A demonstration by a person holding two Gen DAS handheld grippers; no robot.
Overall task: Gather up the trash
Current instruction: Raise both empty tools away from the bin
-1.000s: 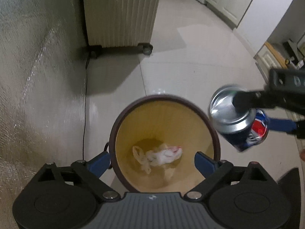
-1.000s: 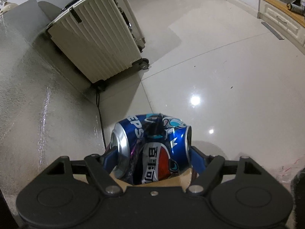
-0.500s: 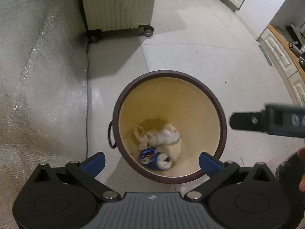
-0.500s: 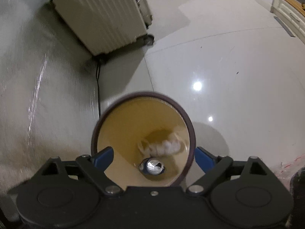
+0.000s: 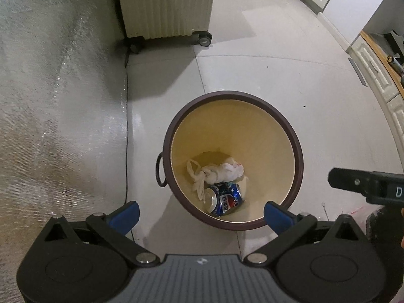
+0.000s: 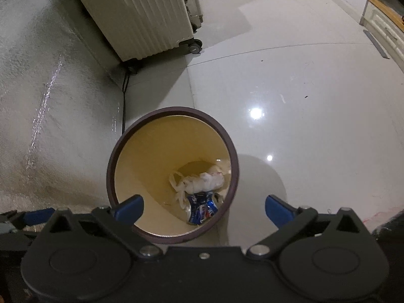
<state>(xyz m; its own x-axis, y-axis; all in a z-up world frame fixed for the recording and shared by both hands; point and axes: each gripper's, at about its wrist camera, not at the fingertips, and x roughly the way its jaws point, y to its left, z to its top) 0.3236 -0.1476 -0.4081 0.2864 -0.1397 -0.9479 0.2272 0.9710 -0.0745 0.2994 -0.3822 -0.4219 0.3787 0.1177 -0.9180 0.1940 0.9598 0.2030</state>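
Note:
A brown-rimmed bin (image 5: 298,156) with a yellow inside stands on the tiled floor. At its bottom lies a dented blue Pepsi can (image 5: 224,199) on its side, touching a crumpled white plastic bag (image 5: 223,173). My left gripper (image 5: 200,212) hangs open above the bin's near rim, nothing between its fingers. My right gripper (image 6: 204,205) also hovers over the bin (image 6: 111,174); its jaws are opening wide and hold nothing, with the can (image 6: 202,209) and bag (image 6: 203,180) far below. Part of the right gripper's black body (image 5: 366,184) shows at the right of the left wrist view.
A cream ribbed suitcase (image 5: 166,5) on wheels stands beyond the bin. A silvery textured sheet (image 5: 50,101) covers the left side, with a black cable (image 5: 126,131) running along its foot. White cabinets (image 5: 378,75) line the far right. Glossy tiles (image 6: 303,101) lie to the right.
The can left my right gripper and fell into the bin, coming to rest beside the white bag. The right jaws spread wide. The right gripper shifted rightward in the left wrist view.

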